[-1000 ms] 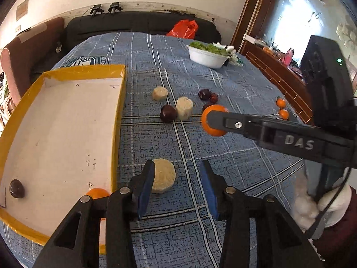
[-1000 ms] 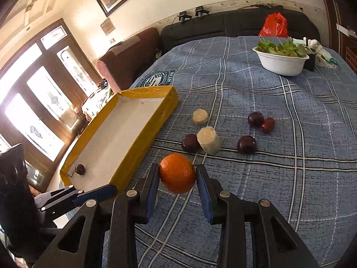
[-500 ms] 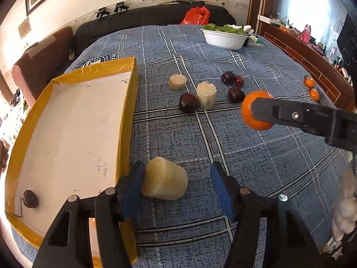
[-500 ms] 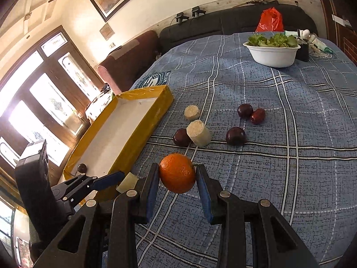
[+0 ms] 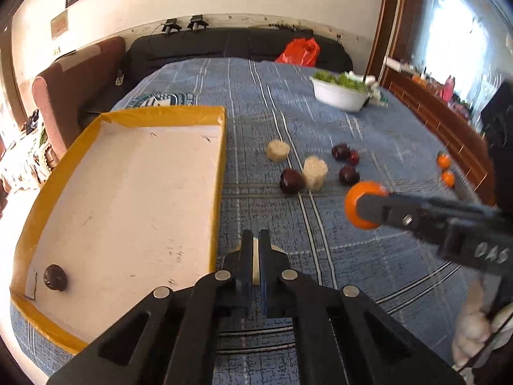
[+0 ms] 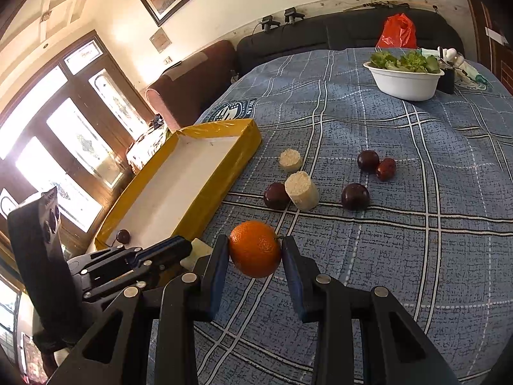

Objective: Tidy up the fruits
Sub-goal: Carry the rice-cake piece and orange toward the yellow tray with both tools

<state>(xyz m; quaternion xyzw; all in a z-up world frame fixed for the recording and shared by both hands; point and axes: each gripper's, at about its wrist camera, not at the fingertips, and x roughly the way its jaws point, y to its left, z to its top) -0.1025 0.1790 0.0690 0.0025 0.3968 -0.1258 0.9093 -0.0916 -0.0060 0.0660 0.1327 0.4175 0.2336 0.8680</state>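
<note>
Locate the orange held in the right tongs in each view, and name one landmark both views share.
Left wrist view: the orange sits right of centre, partly hidden by the right tongs' finger.
Right wrist view: the orange is low and central, clamped between the blue pads.
Shared landmark: the yellow-rimmed tray, left of the orange in both.

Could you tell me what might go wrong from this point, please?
On the left gripper, the jaws have just been closing and stand almost together; the pale chunk seems beyond their tips, not gripped, so lifting may leave it behind.
The right gripper holds the orange in mid-air by its sides; it could slip and roll away.
Both grippers sit close beside the yellow tray and might collide.
</note>
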